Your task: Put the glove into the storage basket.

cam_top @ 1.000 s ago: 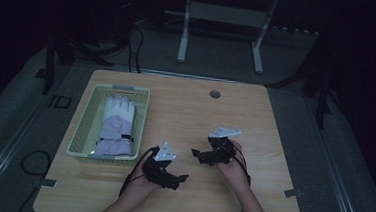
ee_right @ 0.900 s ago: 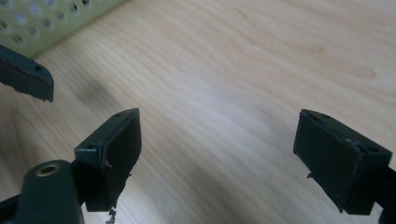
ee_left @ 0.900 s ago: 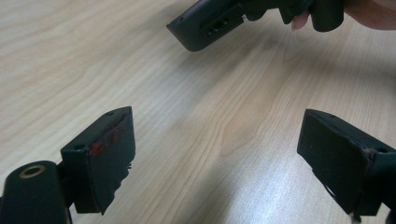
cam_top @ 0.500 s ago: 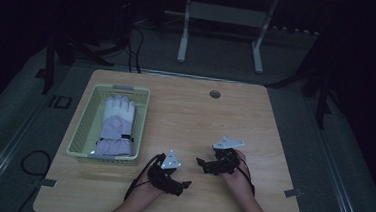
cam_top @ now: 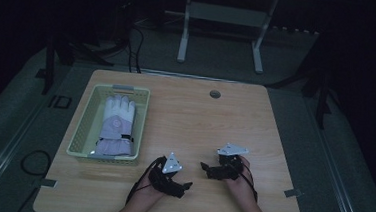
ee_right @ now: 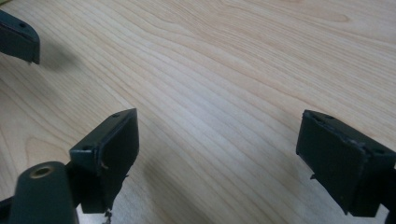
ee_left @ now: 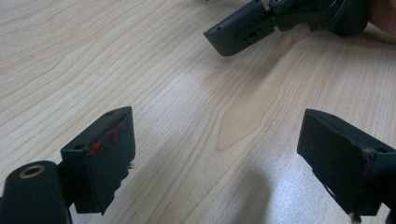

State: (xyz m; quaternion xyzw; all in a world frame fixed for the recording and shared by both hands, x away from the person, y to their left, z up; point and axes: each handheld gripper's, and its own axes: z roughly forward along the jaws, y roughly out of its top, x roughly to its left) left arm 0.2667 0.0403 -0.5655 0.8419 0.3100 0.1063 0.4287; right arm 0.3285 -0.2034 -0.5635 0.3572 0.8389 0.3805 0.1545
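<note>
A white and lilac glove (cam_top: 116, 125) lies flat in a pale green basket (cam_top: 85, 131) on the left of the wooden table (cam_top: 185, 116). My left gripper (cam_top: 186, 186) rests low near the front edge, right of the basket, jaws wide apart with bare wood between them (ee_left: 215, 158). My right gripper (cam_top: 205, 166) sits just right of it, pointing left, also open over bare wood (ee_right: 217, 158). In the left gripper view, a jaw of the right gripper (ee_left: 243, 32) shows at the top. In the right gripper view, a left gripper fingertip (ee_right: 18, 42) shows at the upper left.
A round cable grommet (cam_top: 215, 94) sits in the table near its far edge. A white metal frame (cam_top: 222, 23) stands on the floor beyond the table. Cables (cam_top: 32, 160) trail on the floor at the left.
Both grippers have drawn back toward the table's front edge, away from the basket. The glove and basket have not moved.
</note>
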